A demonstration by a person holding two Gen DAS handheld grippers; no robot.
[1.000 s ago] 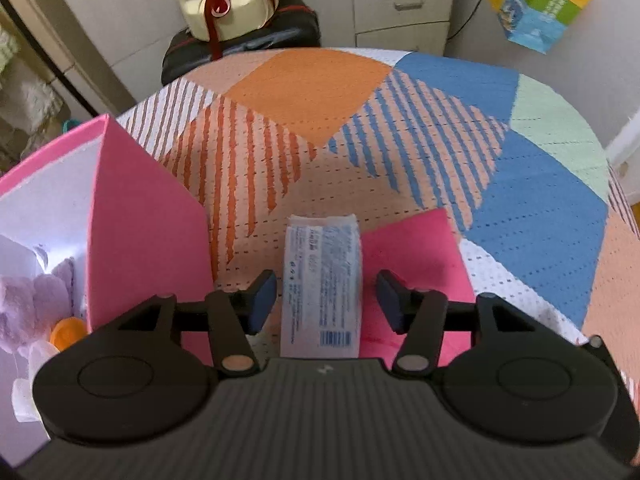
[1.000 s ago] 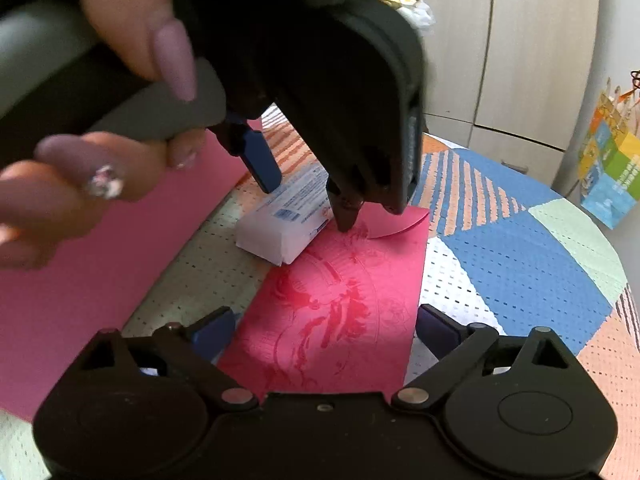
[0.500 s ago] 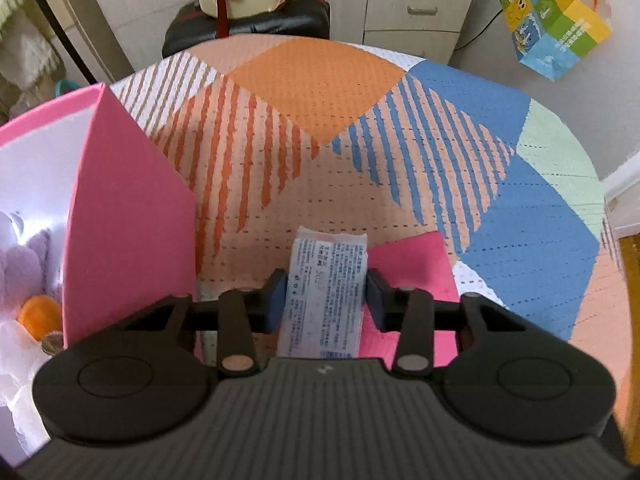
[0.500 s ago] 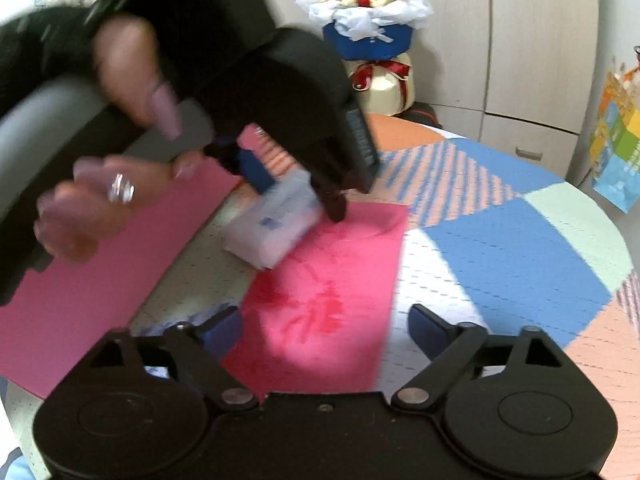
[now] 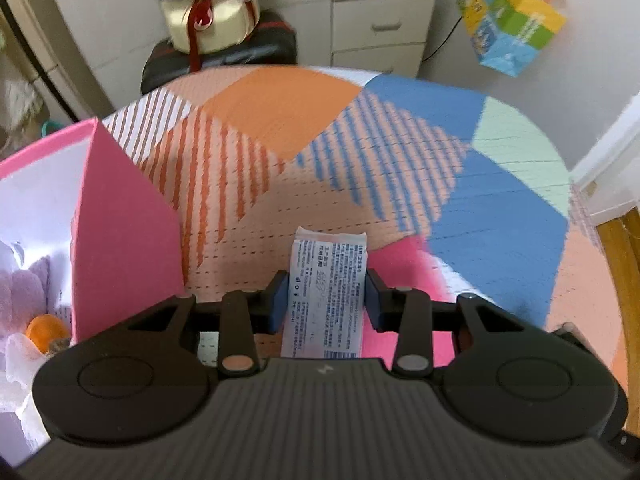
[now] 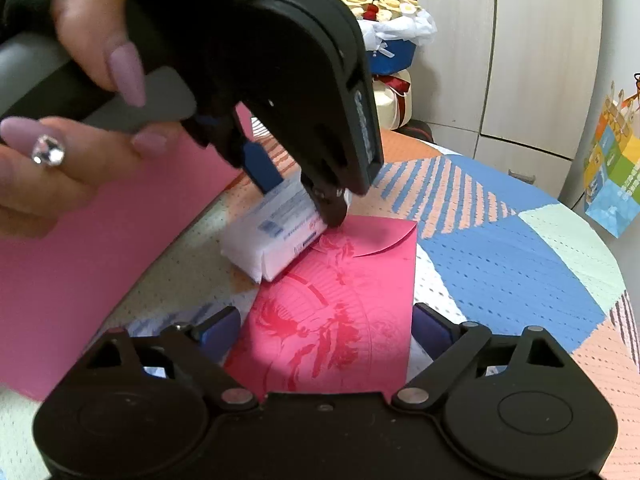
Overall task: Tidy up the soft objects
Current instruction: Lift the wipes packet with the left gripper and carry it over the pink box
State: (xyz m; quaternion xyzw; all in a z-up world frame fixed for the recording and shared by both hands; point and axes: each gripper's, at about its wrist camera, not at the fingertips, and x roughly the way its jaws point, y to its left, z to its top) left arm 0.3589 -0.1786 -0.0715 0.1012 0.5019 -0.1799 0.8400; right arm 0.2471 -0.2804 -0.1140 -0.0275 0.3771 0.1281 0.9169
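My left gripper (image 5: 326, 300) is shut on a white soft packet with blue print (image 5: 326, 292), its pads pressed to both long sides. In the right wrist view the same packet (image 6: 276, 232) sits low over the tablecloth, its edge over a red envelope (image 6: 344, 304), with the left gripper (image 6: 296, 196) clamped on it from above. My right gripper (image 6: 326, 328) is open, its fingers straddling the near end of the envelope without holding it. A pink box (image 5: 120, 232) stands at the left and holds a purple plush (image 5: 24, 284) and an orange item (image 5: 46, 328).
The round table has a patchwork cloth (image 5: 500, 216) in orange, blue and green. A gift bouquet box (image 5: 208, 20) on a black stool, drawers (image 5: 384, 24) and a colourful paper bag (image 5: 512, 24) stand beyond the far edge. The pink box wall (image 6: 80, 264) fills the left.
The left gripper's jaws closed from wide open onto the white packet. The packet now looks slightly raised and tilted. The right gripper stayed open over the envelope.
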